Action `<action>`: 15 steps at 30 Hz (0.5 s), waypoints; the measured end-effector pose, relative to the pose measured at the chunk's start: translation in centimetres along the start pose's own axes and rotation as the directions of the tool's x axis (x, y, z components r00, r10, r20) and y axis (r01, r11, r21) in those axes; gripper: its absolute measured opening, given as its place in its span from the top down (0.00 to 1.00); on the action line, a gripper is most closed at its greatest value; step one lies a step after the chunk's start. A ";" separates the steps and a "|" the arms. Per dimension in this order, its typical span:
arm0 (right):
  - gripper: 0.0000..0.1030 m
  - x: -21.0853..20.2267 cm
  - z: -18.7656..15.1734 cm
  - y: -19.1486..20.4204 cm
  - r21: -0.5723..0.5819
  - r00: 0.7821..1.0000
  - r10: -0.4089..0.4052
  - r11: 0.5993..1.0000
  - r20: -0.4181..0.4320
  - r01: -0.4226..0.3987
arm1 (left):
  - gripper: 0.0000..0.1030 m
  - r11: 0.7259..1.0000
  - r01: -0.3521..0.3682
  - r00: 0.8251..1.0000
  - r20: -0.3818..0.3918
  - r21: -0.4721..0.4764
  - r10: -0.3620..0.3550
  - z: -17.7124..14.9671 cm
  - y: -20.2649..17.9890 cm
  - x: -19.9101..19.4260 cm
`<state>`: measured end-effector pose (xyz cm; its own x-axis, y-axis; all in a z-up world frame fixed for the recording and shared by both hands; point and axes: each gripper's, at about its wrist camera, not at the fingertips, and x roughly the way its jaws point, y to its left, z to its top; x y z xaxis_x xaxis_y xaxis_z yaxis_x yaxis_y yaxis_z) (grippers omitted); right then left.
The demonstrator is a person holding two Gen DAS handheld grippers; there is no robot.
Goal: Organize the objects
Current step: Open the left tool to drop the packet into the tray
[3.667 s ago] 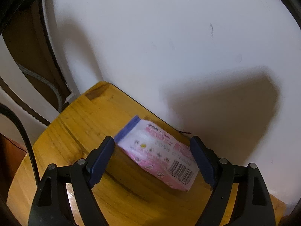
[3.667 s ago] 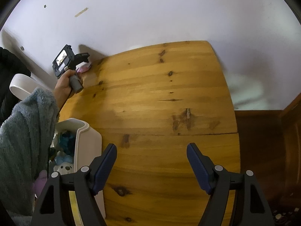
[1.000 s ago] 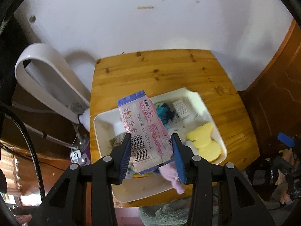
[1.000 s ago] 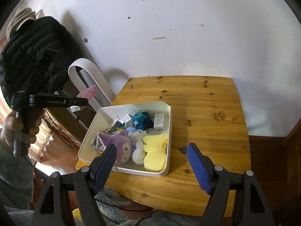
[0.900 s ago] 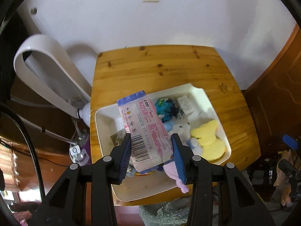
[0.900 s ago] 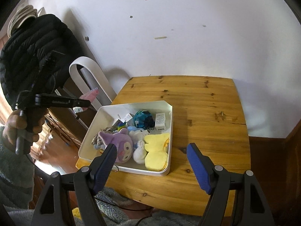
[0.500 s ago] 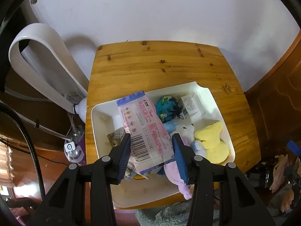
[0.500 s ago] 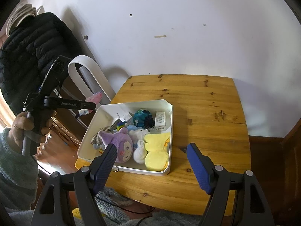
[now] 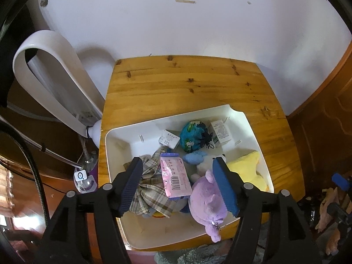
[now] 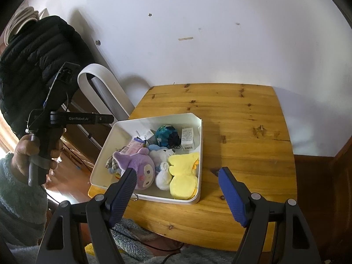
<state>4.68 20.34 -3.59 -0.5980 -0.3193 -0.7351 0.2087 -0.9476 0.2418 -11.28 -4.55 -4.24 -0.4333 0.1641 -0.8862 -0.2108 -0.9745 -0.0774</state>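
With the pink tissue pack [image 9: 175,177] lying loose in the white bin [image 9: 246,118], we read this as the release step of a drop-off. Our left claw [image 9: 177,183] has just been opening; its jaws now stand spread, pads clear of the pack on both sides, nothing pinched. The pack sits below and between the pads, resting on the plaid cloth [image 9: 149,189] toward the left pad, with the purple plush [image 9: 208,200] just under the right pad.

The pack's long axis runs away from the claw and back toward it, slightly slanted. Its barcode end points near the claw; the blue-edged end points away toward the blue-green pouch [image 9: 193,136].

Our right claw [image 10: 176,190] hangs spread too, empty, above the near rim of the bin and the desk [image 10: 242,118], apart from everything.

Next move, we judge: lift the left claw straight out without snagging cloth or plush, then look for another stray item. None shows on the bare desk, so the task may be near its end.
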 end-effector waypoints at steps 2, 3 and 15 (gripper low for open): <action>0.25 0.0 0.1 0.1 -0.003 1.000 -0.001 1.000 0.001 0.001 | 0.32 1.000 -0.014 1.000 0.002 0.007 0.014 -0.3 -0.5 -0.4; 0.25 0.0 0.1 0.3 -0.005 1.000 -0.003 1.000 0.001 0.003 | 0.32 1.000 -0.019 1.000 0.003 0.008 0.019 -0.4 -0.8 -0.6; 0.25 -1.2 1.0 1.2 0.019 0.999 -0.049 0.999 -0.005 0.049 | 0.32 0.997 -0.049 0.996 0.072 -0.060 0.053 -3.1 -4.1 -5.1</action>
<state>4.82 19.55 -1.77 -0.6036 -0.2724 -0.7493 0.1648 -0.9621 0.2171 -5.52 -1.83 -0.79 -0.5058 0.1228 -0.8539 -0.1367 -0.9887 -0.0613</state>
